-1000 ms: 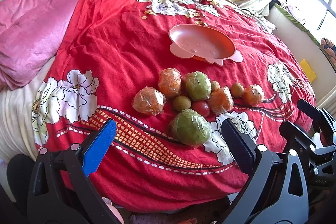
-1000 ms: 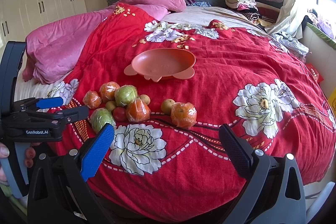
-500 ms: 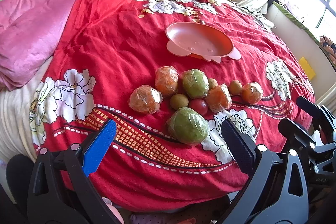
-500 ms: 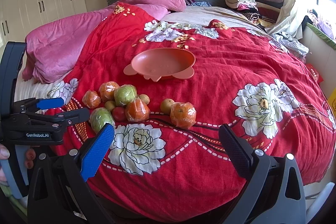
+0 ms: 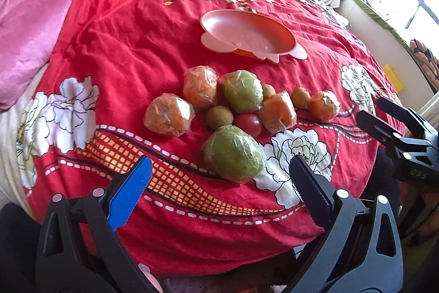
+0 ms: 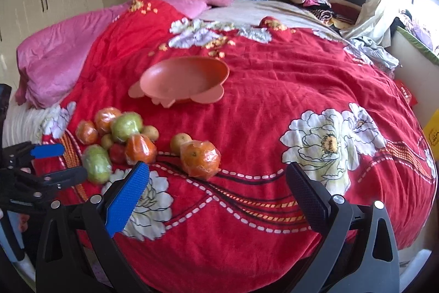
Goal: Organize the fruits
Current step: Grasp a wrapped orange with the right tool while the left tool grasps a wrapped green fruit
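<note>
Both grippers held wide open, nothing between the fingers.

The left gripper (image 5: 218, 179) sits low and level; the right gripper (image 6: 216, 184) sits beside it, perhaps slightly further back.

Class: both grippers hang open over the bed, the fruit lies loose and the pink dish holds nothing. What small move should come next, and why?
Probably ease the open left gripper forward and down around the nearest wrapped green fruit. That fruit lies right ahead between its fingers, and the pink dish beyond the pile holds nothing.

bare red bedspread (image 6: 274, 106) lies right of the bowl (image 6: 184, 78); fruit cluster (image 5: 236, 109) crowds its near-left approach.
</note>
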The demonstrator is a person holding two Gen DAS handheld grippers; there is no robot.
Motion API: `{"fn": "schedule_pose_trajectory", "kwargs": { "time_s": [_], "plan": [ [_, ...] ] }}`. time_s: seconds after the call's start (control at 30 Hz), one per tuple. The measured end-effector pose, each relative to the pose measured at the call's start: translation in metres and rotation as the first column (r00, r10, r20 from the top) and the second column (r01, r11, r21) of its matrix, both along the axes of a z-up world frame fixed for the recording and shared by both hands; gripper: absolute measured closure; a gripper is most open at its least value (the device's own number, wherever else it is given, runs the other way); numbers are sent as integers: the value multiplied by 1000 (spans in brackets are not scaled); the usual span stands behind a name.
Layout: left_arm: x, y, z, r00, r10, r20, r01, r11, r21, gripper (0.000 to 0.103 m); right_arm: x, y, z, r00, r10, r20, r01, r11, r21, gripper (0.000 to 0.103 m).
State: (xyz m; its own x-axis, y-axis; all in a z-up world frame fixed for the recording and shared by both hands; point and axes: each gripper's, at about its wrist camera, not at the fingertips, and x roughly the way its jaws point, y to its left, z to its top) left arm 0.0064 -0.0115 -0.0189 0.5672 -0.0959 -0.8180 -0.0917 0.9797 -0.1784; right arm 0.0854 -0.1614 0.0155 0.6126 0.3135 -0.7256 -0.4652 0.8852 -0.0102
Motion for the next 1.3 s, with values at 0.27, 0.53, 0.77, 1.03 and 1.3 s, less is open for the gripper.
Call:
{"fn": "schedule_pose_trajectory", "kwargs": {
  "time_s": [0.27,0.53,0.77,1.03,1.3],
  "plan": [
    [9,-10,-8,998,-54,-18,54,998,9,29,16,10,-20,998,33,-44,-34,999,-27,4],
    [18,-15,-18,995,-96,-40,97,995,14,43,27,16,-29,996,56,-69,-59,998,-36,21],
    [21,-15,-22,994,-104,-42,105,994,22,48,36,24,-39,991,86,-101,-89,995,-34,50],
    [27,-13,-27,993,-105,-45,106,994,16,55,41,30,-47,985,121,-125,-125,992,-18,62],
    [23,-12,-17,990,-136,-32,136,991,-9,56,42,22,-37,986,118,-121,-114,993,35,64]
  ]
}}
